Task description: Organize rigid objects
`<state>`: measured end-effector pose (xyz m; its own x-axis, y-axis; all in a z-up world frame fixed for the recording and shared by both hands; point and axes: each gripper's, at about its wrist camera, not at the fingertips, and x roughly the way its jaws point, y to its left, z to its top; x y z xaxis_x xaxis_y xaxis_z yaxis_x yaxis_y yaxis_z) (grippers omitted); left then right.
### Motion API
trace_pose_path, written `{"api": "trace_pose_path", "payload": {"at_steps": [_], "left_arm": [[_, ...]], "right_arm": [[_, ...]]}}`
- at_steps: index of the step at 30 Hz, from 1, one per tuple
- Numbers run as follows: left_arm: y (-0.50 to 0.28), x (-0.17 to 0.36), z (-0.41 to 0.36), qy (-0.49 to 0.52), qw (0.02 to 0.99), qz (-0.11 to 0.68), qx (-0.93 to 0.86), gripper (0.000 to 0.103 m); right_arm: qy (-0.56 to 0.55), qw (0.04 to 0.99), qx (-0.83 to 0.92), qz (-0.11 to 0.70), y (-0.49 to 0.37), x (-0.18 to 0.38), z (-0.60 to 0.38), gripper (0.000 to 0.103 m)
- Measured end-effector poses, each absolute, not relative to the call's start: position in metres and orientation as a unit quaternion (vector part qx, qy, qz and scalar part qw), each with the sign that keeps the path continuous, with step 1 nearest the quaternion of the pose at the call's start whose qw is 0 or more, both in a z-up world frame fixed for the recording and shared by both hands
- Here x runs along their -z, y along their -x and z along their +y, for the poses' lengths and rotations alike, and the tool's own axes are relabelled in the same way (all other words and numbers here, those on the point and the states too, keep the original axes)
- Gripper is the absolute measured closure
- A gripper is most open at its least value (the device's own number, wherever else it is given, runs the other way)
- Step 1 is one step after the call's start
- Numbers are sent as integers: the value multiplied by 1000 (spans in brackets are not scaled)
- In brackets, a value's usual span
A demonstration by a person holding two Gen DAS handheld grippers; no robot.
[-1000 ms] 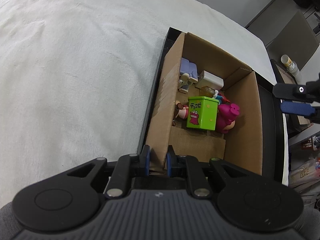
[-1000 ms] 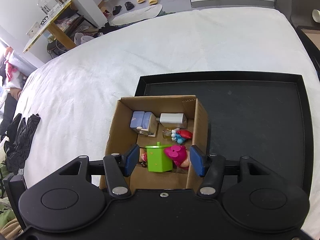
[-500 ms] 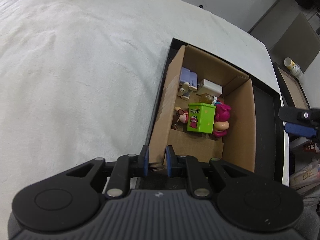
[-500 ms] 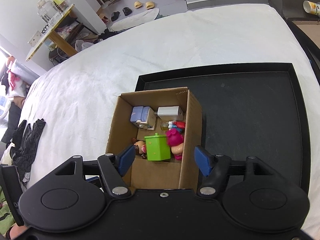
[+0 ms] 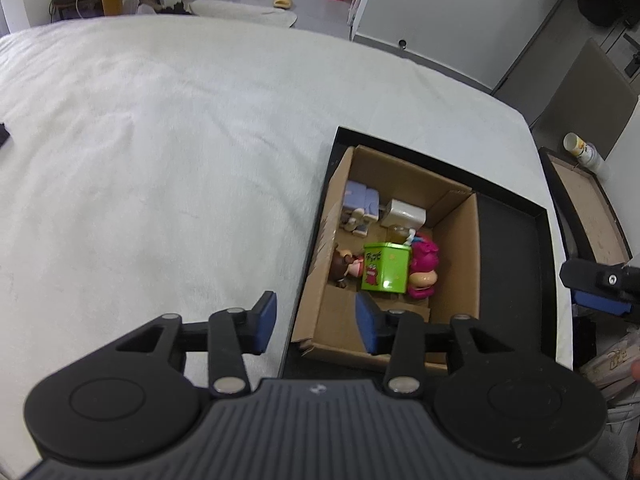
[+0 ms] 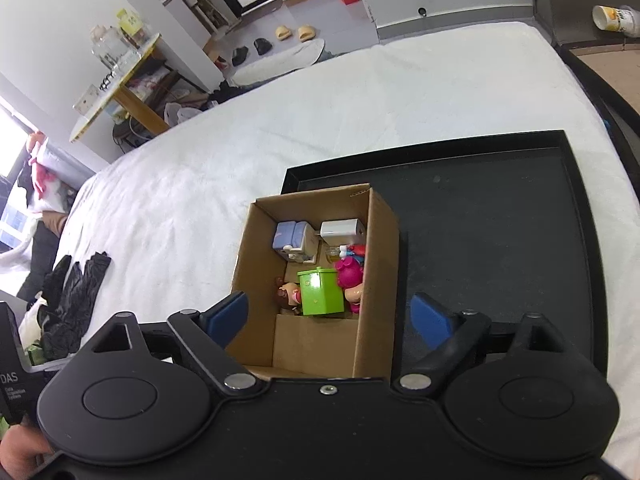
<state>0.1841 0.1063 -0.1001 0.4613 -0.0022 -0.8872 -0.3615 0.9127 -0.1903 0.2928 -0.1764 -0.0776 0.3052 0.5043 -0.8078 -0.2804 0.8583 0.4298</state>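
Observation:
An open cardboard box (image 5: 456, 248) (image 6: 376, 280) rests on the left part of a black tray (image 5: 516, 248) (image 6: 500, 240). Inside it are a green tin (image 5: 386, 268) (image 6: 322, 292), a pink toy (image 5: 424, 260) (image 6: 350, 274), a white block (image 5: 404, 214) (image 6: 340, 230), a lavender toy (image 5: 362, 198) (image 6: 290, 236) and a brown-haired figure (image 5: 342, 266) (image 6: 286, 294). My left gripper (image 5: 316, 324) hovers over the box's near-left corner, jaws opening, pads clear of the wall. My right gripper (image 6: 330, 318) straddles the box's near end, jaws opening wide, gripping nothing.
The tray lies on a white cloth-covered surface (image 5: 160, 160). Black gloves (image 6: 76, 292) lie on the cloth at the left. A second shallow tray (image 5: 588, 208) and a paper cup (image 5: 582, 150) (image 6: 614, 20) sit beyond the right edge. A hand (image 6: 20, 452) shows at the lower left.
The left gripper was shut on the box's near-left wall; it has let go and risen. The right gripper's jaws have spread much wider and it has pulled back a little.

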Motion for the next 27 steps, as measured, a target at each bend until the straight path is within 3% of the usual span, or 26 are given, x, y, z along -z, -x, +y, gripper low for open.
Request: {"api": "trace_pose_path", "payload": {"at_steps": [1,5,8,14,27], "left_arm": [[-184,96,105,178,837,507,-106,59],[-180,80,98,168,848,493,-99,28],[-177,66,93,147,857,483,-101,20],[-166,45,86,133,867,472,-87,15],[-138,11,66,109,890,438,-62,14]], "right_arm": [[-106,803,-244,533,-291,76,-180,11],[-113,811,-239,521,-286,68,-191,4],[-116,819,-233,511,-281,62,-199,0],[-116,832,-231,490,-270,47,-211,0],[-107,843,-231,475,-239,25,-222,0]]}}
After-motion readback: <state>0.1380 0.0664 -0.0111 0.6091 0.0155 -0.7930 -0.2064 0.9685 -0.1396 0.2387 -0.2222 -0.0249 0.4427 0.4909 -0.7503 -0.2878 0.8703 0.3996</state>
